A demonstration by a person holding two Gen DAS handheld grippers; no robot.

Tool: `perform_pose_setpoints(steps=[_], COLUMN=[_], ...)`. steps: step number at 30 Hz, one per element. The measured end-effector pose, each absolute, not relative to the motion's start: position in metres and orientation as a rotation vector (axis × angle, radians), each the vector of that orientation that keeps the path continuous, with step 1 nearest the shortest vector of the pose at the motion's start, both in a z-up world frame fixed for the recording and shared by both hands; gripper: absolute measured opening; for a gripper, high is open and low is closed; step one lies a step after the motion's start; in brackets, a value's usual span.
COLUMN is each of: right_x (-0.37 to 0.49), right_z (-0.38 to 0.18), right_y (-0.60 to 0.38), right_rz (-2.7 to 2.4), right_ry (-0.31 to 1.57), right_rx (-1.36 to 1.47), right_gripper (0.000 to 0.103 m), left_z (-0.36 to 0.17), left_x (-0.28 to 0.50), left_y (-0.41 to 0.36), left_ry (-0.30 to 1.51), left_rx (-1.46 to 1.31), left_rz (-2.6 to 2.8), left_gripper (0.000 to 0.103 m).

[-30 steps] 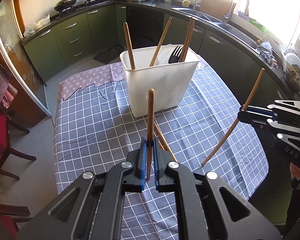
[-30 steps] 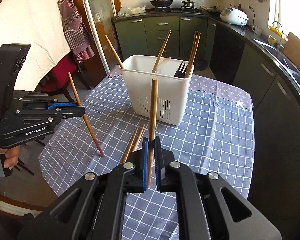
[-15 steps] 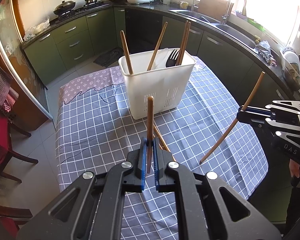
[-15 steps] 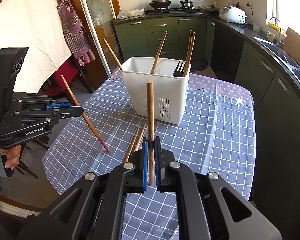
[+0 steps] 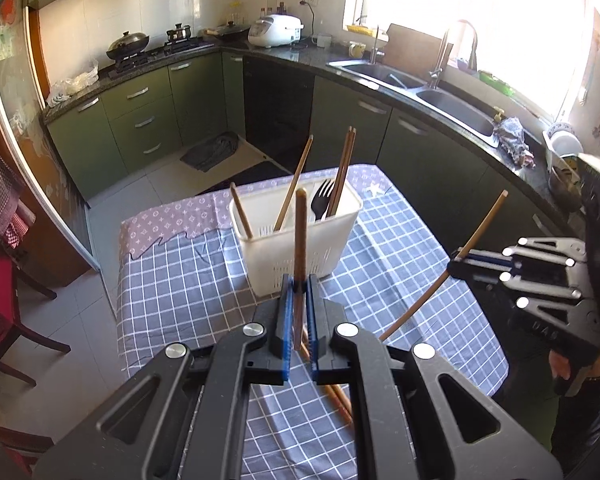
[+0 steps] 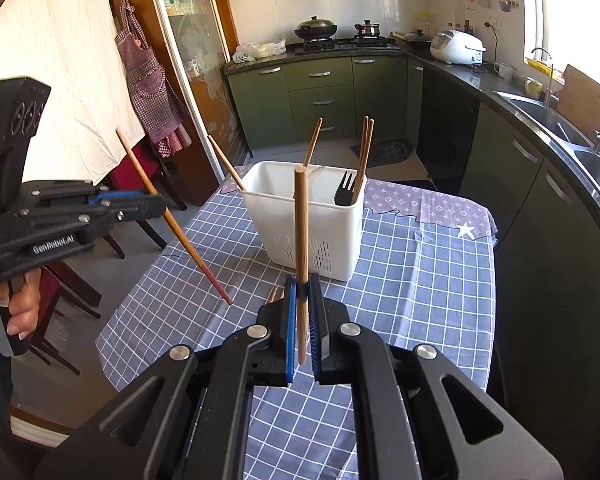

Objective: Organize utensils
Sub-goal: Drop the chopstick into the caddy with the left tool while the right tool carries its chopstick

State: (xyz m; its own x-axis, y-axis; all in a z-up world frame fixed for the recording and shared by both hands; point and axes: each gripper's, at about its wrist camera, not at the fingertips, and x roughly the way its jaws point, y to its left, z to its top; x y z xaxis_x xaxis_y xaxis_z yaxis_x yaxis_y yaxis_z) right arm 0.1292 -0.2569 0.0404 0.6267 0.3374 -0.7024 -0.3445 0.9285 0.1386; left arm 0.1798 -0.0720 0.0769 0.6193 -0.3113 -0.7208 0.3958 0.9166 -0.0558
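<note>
Both grippers are higher above the table (image 5: pixel 180 280) than before. Left gripper (image 5: pixel 299 284) and right gripper (image 6: pixel 302 280) jaws each clamp one chopstick (image 5: pixel 300 232); lower tips-first into the holder (image 5: pixel 300 248).

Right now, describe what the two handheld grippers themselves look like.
Both are matte black angular frames with triangular cut-outs and silver round bolt heads. The left gripper and right gripper have blue pads lining their fingers. Seen side-on, the left one's body carries white "GenRobot.AI" lettering; the right one's shows embossed letters.
</note>
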Motion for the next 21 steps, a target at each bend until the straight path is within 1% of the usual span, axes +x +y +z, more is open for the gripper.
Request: perform_pose_setpoints(steps=[6,10,14,21], right_x=[0.131,0.133,0.133,0.138], right_z=[0.041,0.042,0.060,0.121], right_y=[-0.258,-0.263,-0.268,-0.283], right_rz=[0.399,0.394,0.391,0.384], right_ry=[0.813,0.810,0.772,0.660], right_rx=[-0.010,-0.002,0.009,0.053], right_gripper=[0.007,0.007,0.007,0.007], left_z=[0.135,0.154,0.143,0.097], left_x=[0.187,0.200,0.225,0.263], left_y=[-0.082,-0.090,-0.096,-0.094], left_ry=[0.655,0.581,0.603,0.700], left_rx=[0.074,0.091,0.104,0.115], left_rz=[-0.406,-0.350,-0.292,-0.235], left_gripper=[0.006,0.006,0.006,0.006])
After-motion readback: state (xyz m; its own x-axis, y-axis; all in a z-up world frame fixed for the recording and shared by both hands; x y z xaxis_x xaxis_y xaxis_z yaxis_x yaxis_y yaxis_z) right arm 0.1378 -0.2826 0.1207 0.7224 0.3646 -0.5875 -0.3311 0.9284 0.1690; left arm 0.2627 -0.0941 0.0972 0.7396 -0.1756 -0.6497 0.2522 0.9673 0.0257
